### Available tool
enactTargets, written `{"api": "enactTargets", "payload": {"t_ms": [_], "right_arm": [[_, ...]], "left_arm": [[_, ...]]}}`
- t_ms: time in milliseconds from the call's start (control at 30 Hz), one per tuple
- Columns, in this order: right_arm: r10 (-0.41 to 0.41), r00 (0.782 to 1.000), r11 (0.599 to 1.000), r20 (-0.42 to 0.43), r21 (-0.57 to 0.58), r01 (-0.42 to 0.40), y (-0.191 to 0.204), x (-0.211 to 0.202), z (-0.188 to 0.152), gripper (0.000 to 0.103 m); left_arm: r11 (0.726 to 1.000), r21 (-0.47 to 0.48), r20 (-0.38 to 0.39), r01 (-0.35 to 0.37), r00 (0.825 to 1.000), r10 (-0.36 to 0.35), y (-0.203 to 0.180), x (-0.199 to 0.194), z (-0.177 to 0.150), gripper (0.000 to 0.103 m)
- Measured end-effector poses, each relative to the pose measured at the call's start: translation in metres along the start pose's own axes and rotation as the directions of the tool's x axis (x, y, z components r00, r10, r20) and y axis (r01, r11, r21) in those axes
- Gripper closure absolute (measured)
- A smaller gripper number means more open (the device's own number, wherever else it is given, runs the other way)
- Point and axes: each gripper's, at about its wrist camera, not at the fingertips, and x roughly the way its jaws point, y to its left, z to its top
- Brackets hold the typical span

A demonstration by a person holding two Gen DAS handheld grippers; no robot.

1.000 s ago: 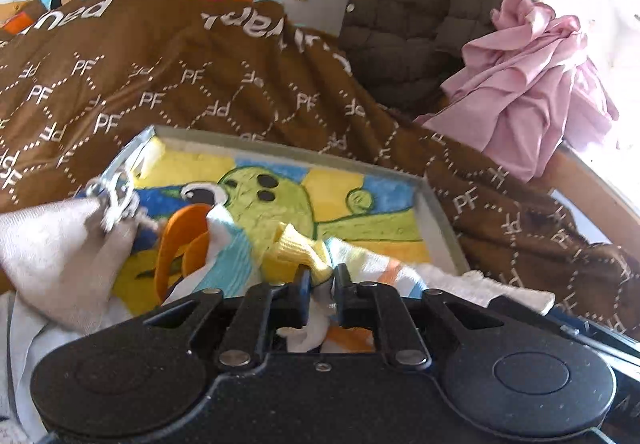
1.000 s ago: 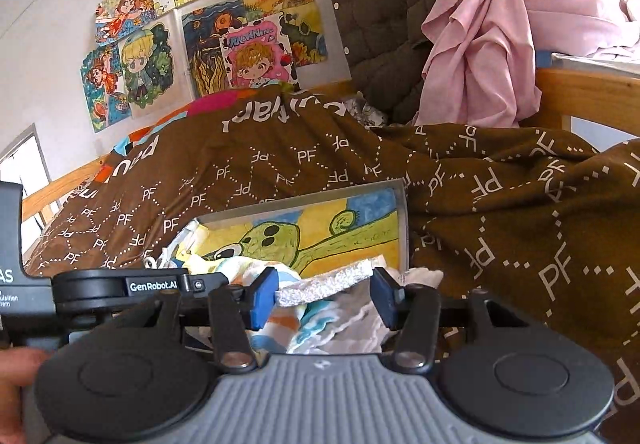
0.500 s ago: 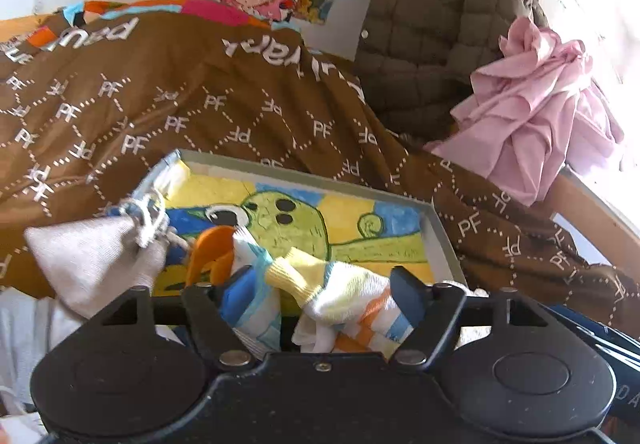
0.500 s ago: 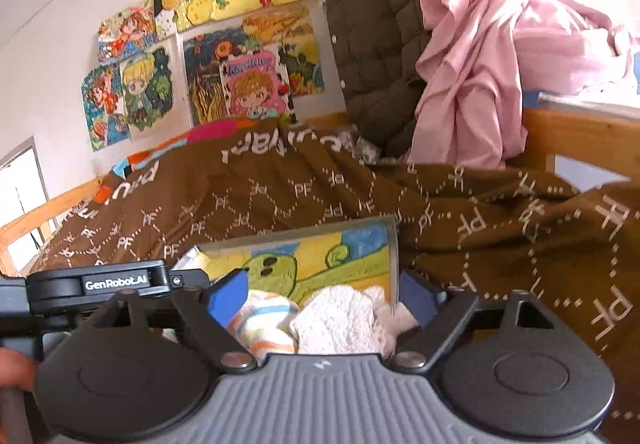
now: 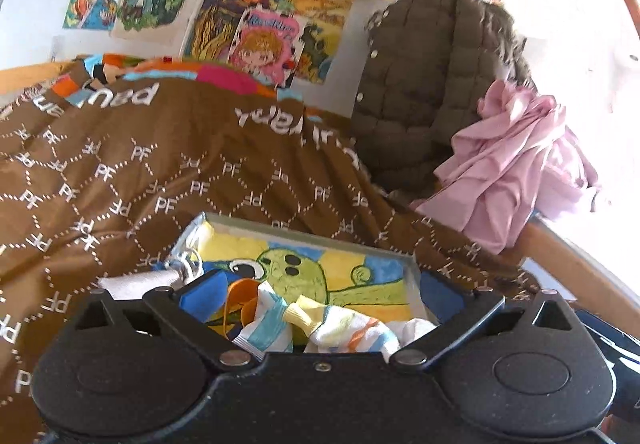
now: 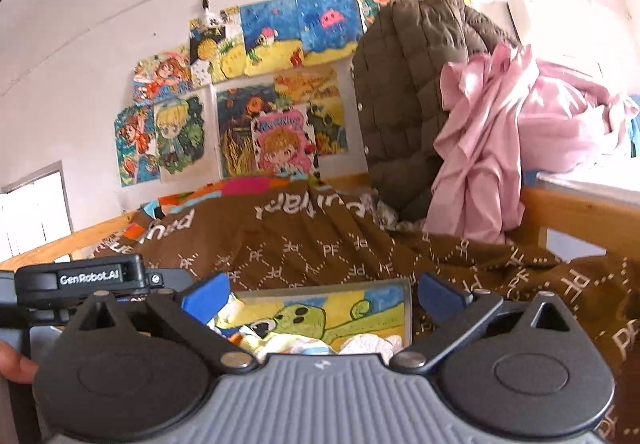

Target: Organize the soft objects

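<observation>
A shallow grey box [image 5: 414, 274] with a green cartoon drawing on its floor lies on the brown bedspread; it also shows in the right wrist view [image 6: 408, 308]. In it lie striped socks [image 5: 340, 326], a white knitted cloth [image 6: 370, 344], an orange piece [image 5: 240, 304] and a grey pouch with a metal ring [image 5: 136, 280] at its left edge. My left gripper [image 5: 316, 292] is open and empty above the socks. My right gripper [image 6: 320, 294] is open and empty above the box's near end.
The brown PF-patterned bedspread [image 5: 160, 172] covers the bed. A quilted brown jacket [image 5: 432, 84] and a pink garment [image 5: 508, 164] hang at the back right over a wooden rail [image 6: 580, 212]. Drawings [image 6: 280, 116] cover the wall. The left gripper's body [image 6: 80, 278] is beside my right one.
Both grippers opened wide and let go: the left released the striped socks, the right released the white cloth. Both drew back and tilted up, so the box sits lower in view.
</observation>
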Motion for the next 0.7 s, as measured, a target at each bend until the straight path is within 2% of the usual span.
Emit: {"api": "enactTargets", "payload": {"t_ms": [267,567,700], "right_arm": [[0.018,1.000,1.000,0.015,0.025,-0.019,0.018,-0.044,0.002,0.000],[0.030,0.998,1.000,-0.047,0.004,-0.029,0.048,-0.085,-0.014,0.000],[0.040,0.996,0.999,-0.076,0.028,-0.037,0.056,-0.102,-0.021,0.000]], "left_arm": [[0.999,0.029,0.030,0.015,0.999,-0.016,0.001,-0.061,-0.003,0.001],[0.999,0.048,0.042,0.013,0.999,-0.015,0.010,-0.128,-0.029,0.001],[0.996,0.091,0.029,0.005,1.000,-0.008,0.016,-0.153,-0.044,0.001]]}}
